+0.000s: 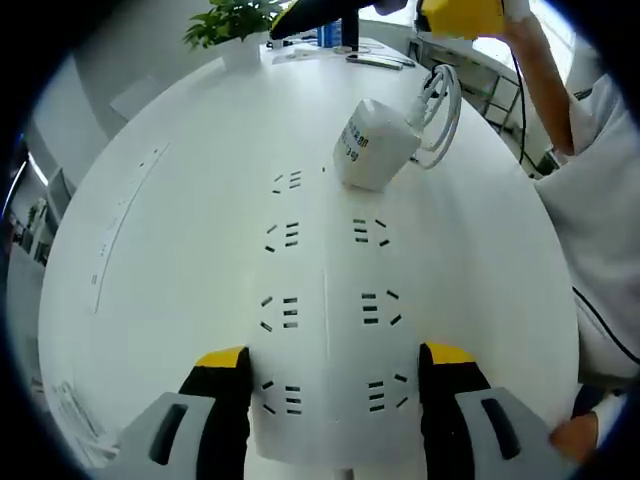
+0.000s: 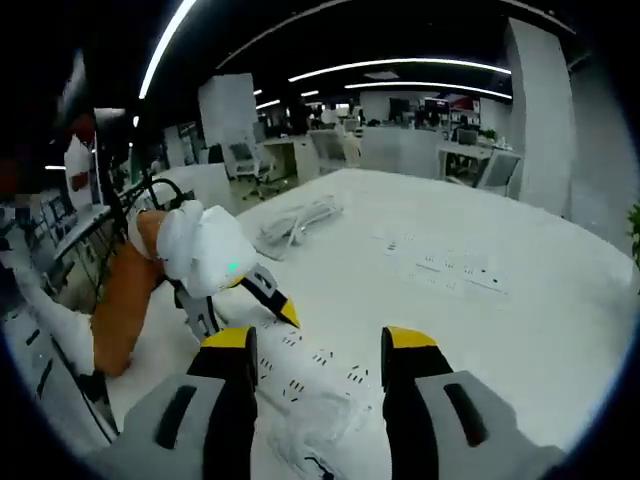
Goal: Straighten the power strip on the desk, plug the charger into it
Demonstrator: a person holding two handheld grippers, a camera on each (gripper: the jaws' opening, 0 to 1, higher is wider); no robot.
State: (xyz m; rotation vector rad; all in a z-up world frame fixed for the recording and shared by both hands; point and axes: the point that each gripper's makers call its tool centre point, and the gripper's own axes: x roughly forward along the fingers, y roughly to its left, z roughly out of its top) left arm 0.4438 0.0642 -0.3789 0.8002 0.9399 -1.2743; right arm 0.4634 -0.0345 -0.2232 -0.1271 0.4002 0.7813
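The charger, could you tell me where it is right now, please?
In the left gripper view the charger sits on the far end of the power strip, upper middle, its coiled cable beside it on the right.

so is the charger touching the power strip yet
Touching. In the left gripper view the white charger sits on the far end of the power strip, with no gap between them. Whether its prongs are in a socket cannot be told.

A white power strip [image 1: 325, 300] with black socket slots lies on a white desk [image 1: 170, 250]; white charger [image 1: 372, 145], yellow-tipped black gripper jaws.
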